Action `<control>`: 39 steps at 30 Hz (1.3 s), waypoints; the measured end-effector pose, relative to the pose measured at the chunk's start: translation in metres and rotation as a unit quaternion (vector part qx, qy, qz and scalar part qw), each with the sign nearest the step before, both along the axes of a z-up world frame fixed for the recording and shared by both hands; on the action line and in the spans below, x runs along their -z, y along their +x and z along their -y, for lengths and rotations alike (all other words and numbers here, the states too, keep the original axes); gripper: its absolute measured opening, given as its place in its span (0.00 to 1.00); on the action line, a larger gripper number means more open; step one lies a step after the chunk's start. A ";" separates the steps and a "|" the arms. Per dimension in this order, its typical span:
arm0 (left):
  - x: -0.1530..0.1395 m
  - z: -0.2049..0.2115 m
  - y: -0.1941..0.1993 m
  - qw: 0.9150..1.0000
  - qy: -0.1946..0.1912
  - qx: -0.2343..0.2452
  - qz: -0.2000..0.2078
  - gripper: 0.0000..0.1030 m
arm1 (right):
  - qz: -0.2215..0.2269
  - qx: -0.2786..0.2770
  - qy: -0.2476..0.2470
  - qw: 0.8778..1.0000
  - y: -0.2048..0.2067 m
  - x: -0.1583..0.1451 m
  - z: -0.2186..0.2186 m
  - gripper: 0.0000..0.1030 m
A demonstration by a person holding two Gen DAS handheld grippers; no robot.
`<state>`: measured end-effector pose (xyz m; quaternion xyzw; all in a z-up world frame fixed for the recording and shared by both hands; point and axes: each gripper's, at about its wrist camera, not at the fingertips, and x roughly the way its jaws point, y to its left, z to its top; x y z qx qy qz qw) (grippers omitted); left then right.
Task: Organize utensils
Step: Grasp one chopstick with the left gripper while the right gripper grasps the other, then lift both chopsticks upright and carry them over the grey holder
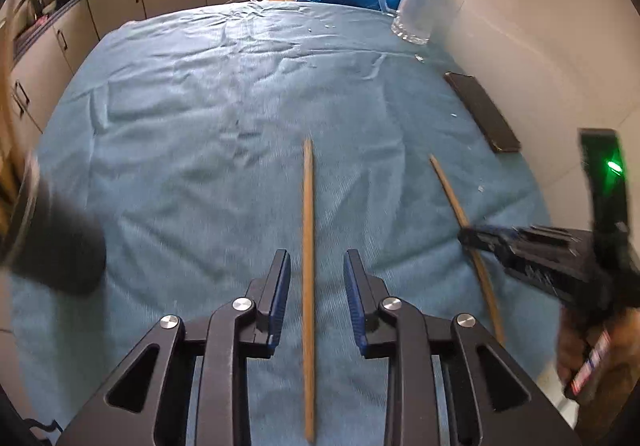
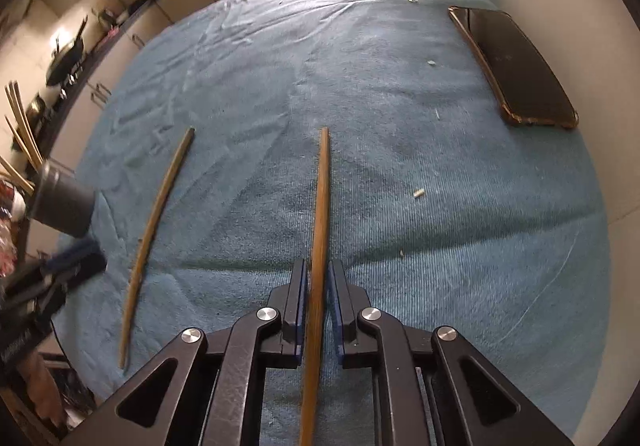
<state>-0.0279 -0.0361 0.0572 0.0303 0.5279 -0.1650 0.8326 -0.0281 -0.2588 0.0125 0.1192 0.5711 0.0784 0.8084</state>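
Left claw (image 1: 316, 274) stands released, blue pads apart, not touching the chopstick (image 1: 308, 286) that lies between them on the blue cloth (image 1: 200, 106) covering the table. That stick runs lengthwise straight along the claw's line, 6 to 12 o'clock in the left wrist view, far tip out past the fingertips at 12, near end running back under the claw body. Right claw (image 2: 318, 286) is clenched on the second chopstick (image 2: 320, 226): pads sit tight on both sides of it, stick again aligned 6 to 12 o'clock in its own view, far tip well ahead at 12, near end back between the arms. From the left camera the right claw shows at 3 o'clock, nose on that second stick, which slants from 5 up toward 1. From the right camera the first stick lies at 9 o'clock, bowed by the lens, roughly parallel to the held one, the two well apart. Dark holder (image 2: 60, 202) with more sticks at 9 o'clock edge. Phone (image 2: 516, 74) lies flat at 2 o'clock, glass mug (image 1: 416, 6) at the far 1 o'clock corner.
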 end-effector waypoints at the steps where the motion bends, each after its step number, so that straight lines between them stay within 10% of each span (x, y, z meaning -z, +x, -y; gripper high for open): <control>1: 0.003 0.002 0.007 1.000 0.009 -0.004 0.001 0.25 | -0.003 -0.006 -0.010 1.000 0.003 0.000 -0.002 0.10; 11: 0.036 0.022 0.064 0.998 0.044 -0.016 -0.047 0.22 | -0.042 -0.040 -0.107 0.993 0.049 0.001 -0.015 0.10; 21: 0.037 0.033 0.085 0.997 0.061 0.003 -0.053 0.23 | -0.094 -0.055 -0.096 0.989 0.085 0.005 -0.013 0.11; 27: 0.039 0.047 0.086 0.995 0.068 0.031 -0.060 0.45 | -0.106 -0.085 -0.104 0.985 0.094 0.007 -0.023 0.23; 30: 0.037 0.044 0.083 0.996 0.075 0.020 -0.044 0.06 | -0.077 -0.088 -0.129 0.985 0.088 0.006 -0.032 0.22; 39: 0.001 0.001 0.042 1.000 0.001 -0.008 0.017 0.06 | 0.014 -0.082 -0.098 0.992 0.049 -0.003 -0.050 0.06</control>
